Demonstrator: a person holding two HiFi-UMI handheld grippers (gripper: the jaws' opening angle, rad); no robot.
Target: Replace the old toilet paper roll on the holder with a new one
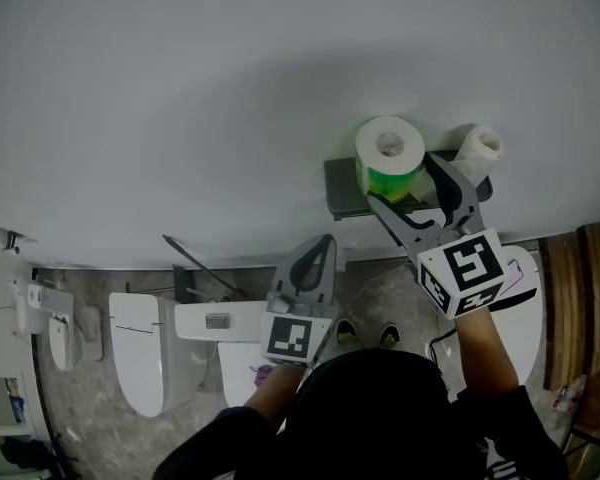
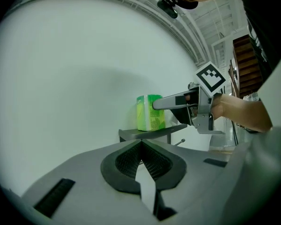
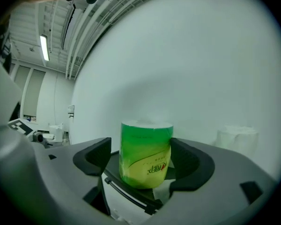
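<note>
A toilet paper roll in a green wrapper (image 1: 390, 173) stands upright on the dark shelf of the wall holder (image 1: 342, 196). My right gripper (image 1: 400, 178) is open, and its jaws stand on either side of this green roll (image 3: 145, 156), with a gap showing at the left pad. Below the shelf edge I see a thin holder bar (image 3: 126, 196) with some white paper behind it. My left gripper (image 1: 325, 240) is lower and to the left, away from the holder. Its jaws (image 2: 141, 143) are shut with nothing between them, and they point at the wall beside the green roll (image 2: 150, 112).
An unwrapped white roll (image 1: 478, 148) sits at the shelf's right end, also seen as the white roll (image 3: 236, 139). A white toilet (image 1: 140, 353) stands at the lower left on the grey floor. Brown wooden slats (image 1: 565, 308) are at the right edge.
</note>
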